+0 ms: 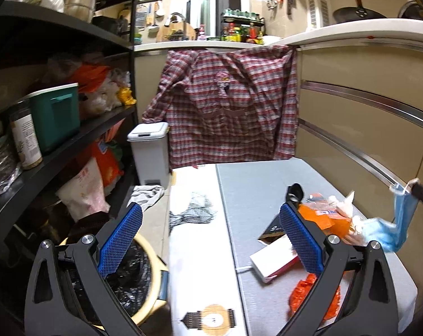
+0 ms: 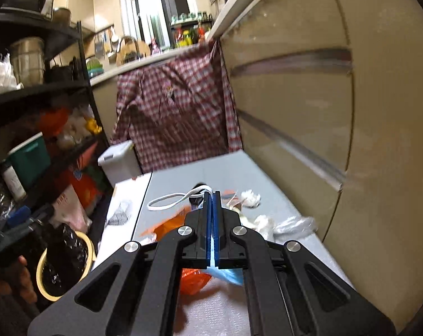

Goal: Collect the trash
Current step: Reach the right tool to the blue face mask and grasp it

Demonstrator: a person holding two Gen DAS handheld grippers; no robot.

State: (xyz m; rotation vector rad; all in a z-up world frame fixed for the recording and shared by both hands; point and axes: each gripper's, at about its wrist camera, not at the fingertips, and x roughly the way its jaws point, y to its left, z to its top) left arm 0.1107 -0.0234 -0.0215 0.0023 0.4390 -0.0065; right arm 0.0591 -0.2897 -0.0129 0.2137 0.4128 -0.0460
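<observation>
The crumpled light-blue pleated face mask (image 1: pixel 401 218) hangs with its long axis roughly vertical, white ear loop at twelve o'clock, bunched folds drooping toward six. It dangles off the grey counter (image 1: pixel 256 196), at three o'clock of the left wrist view, clamped in the right gripper (image 2: pixel 212 196), whose blue-padded jaws are pressed together on it. The left gripper (image 1: pixel 211 229) has its jaws wide apart, holding nothing. A cream round bin with black liner (image 1: pixel 144 280) sits at seven o'clock.

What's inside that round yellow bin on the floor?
The round yellow bin holds a crinkly black bag liner. Anything down in the bag is too dark to see, and the left gripper hides part of it.
</observation>
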